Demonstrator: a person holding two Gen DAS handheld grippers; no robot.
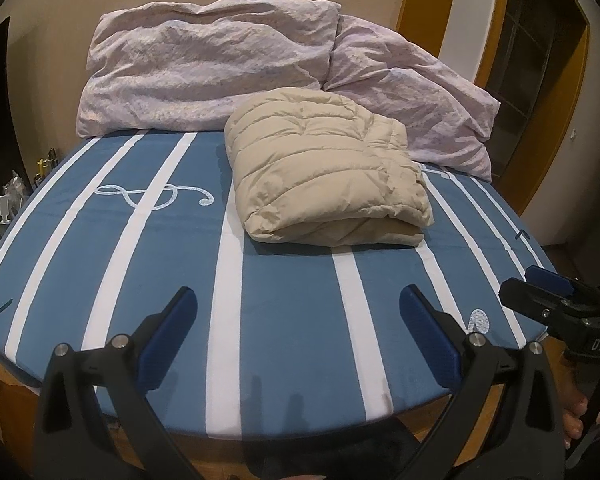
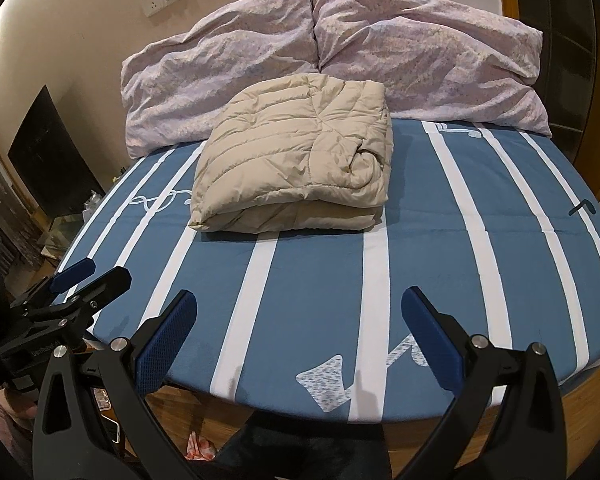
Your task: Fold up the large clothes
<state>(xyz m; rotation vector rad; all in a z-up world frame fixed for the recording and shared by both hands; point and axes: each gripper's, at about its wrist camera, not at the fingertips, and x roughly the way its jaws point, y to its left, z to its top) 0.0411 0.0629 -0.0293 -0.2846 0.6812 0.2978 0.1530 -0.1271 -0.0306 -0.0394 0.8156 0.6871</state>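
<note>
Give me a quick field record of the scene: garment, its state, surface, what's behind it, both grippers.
garment: beige quilted puffer jacket
state: folded into a compact bundle, lying flat, nothing holding it
surface: blue sheet with white stripes on the bed
behind: two lilac pillows, leaning on the wall, close behind the jacket
left gripper: open, empty, above the near bed edge
right gripper: open, empty, above the near bed edge, short of the jacket
</note>
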